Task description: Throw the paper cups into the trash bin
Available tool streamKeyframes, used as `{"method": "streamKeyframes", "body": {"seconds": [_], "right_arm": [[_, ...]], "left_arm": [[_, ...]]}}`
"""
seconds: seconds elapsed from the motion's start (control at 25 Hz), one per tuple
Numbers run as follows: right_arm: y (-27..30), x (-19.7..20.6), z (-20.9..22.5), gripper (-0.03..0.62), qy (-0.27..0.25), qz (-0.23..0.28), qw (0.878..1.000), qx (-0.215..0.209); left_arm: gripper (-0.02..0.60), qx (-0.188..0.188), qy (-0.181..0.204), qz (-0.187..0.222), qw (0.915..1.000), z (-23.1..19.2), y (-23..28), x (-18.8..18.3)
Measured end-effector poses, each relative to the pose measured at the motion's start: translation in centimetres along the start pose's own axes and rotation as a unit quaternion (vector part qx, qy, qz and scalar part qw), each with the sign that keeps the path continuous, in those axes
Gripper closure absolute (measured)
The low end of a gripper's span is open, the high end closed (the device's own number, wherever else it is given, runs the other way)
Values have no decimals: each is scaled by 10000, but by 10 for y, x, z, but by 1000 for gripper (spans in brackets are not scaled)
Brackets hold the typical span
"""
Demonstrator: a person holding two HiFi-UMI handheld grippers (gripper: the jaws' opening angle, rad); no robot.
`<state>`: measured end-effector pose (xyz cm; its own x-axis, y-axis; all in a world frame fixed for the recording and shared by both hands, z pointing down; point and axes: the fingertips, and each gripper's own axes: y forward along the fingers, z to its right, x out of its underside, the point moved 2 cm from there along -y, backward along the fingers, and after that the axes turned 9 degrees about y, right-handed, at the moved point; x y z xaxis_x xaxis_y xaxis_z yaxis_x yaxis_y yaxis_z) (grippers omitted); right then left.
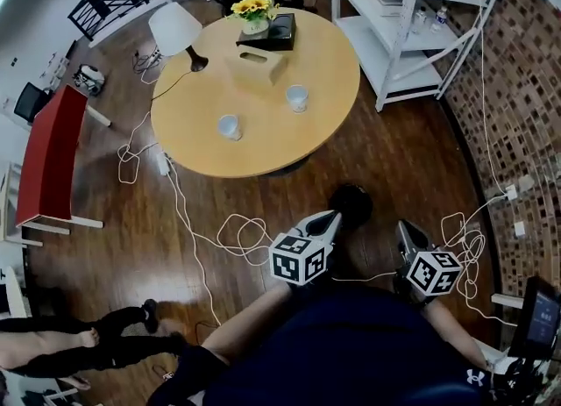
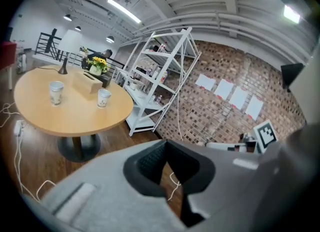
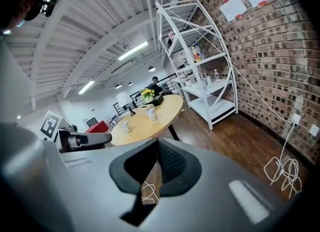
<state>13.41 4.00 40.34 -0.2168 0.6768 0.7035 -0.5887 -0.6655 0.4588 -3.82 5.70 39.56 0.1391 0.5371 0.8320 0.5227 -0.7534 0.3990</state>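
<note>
You have a round table (image 1: pixel 263 146) ahead of you, with a tissue box (image 1: pixel 255 64) near its middle. Nearer to you than that box, a paper cup (image 1: pixel 230 126) stands to its left and a second paper cup (image 1: pixel 297 97) to its right. Beyond it sits a black box (image 1: pixel 273 38) with yellow flowers (image 1: pixel 255 7). Left of it stands a white-shaded lamp (image 1: pixel 175 29).

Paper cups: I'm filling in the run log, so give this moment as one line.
paper cups: two, upright on table | left claw: shut, empty | right claw: shut, empty
</note>
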Motion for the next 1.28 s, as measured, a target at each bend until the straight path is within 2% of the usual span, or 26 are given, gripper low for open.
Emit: {"method": "streamKeyframes", "body": {"seconds": [0.2, 0.36, 0.48, 0.64, 0.76, 0.92, 1.04, 1.28], "right_arm": [[56, -41, -22, 583, -54, 70, 9996, 262], [90, -54, -37, 583, -203, -9, 9995, 260], [101, -56, -28, 583, -151, -94, 9991, 386], [113, -76, -10, 583, 33, 39, 9985, 551], [114, -100, -4, 583, 6, 288, 9978, 597], [112, -114, 5, 583, 23, 362, 9969, 704], [108, -110, 14, 583, 103, 311, 9953, 913], [100, -98, 30, 583, 380, 294, 9908, 1262]], "left_arm": [[577, 60, 147, 50, 9999, -80, 28, -51], [577, -535, 581, 176, 9967, -163, 50, -79], [506, -1033, 1080, 197, 9886, -222, 72, -89], [431, -1283, 1458, -115, 9809, -283, 111, -95], [359, -1298, 1645, -526, 9764, -310, 140, -86], [293, -1349, 2091, -1047, 9629, -347, 182, -68], [258, -1218, 2192, -1121, 9615, -357, 203, -65], [256, -1150, 2461, -1023, 9569, -366, 228, -77]]}}
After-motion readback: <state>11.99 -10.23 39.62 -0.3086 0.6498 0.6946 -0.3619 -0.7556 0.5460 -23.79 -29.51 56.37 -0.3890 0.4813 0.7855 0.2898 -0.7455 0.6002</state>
